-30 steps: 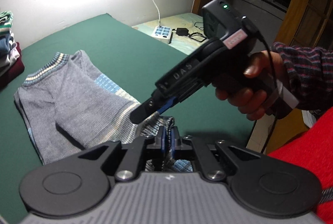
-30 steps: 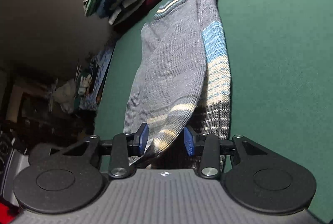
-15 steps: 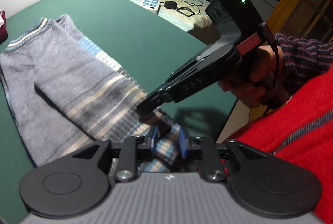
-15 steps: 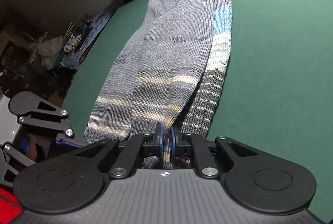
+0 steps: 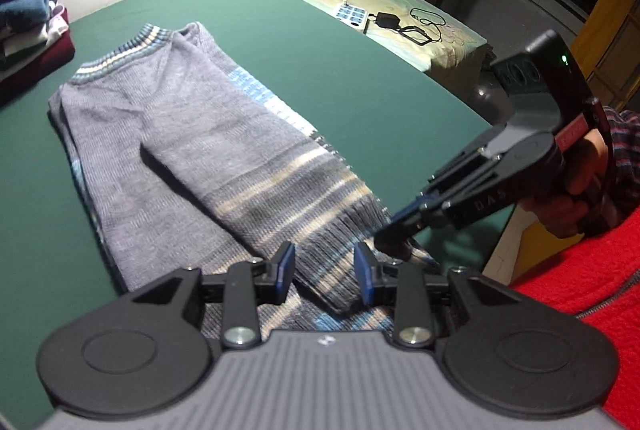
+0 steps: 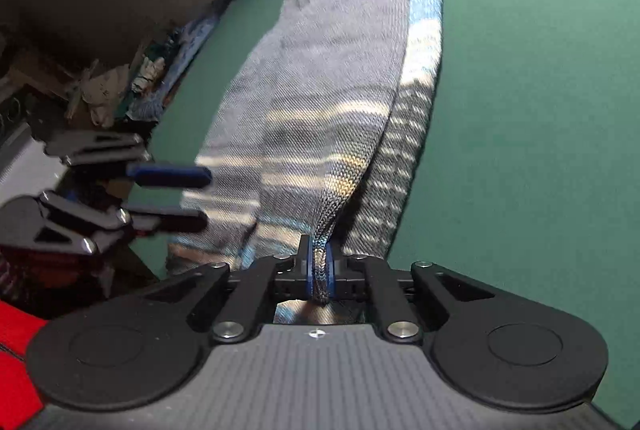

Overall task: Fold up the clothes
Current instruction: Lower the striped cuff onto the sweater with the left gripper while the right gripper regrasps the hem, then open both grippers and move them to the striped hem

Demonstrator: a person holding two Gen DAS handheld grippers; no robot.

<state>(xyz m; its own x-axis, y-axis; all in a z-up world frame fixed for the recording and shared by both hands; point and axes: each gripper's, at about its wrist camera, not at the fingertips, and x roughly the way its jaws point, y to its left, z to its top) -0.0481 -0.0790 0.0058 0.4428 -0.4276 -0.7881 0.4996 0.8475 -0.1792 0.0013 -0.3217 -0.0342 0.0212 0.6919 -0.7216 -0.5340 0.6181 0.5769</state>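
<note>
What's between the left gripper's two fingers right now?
The sweater's striped hem end lies between the opening left gripper's fingers in the left wrist view; the pads do not press it.

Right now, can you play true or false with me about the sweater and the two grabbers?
1. The right gripper pinches the grey sweater. True.
2. The sweater lies on a red table. False: the table is green.
3. The left gripper is clamped on the sweater. False: its jaws are opening, with the hem between them.
4. A pile of folded clothes sits beyond the sweater's collar. True.
</note>
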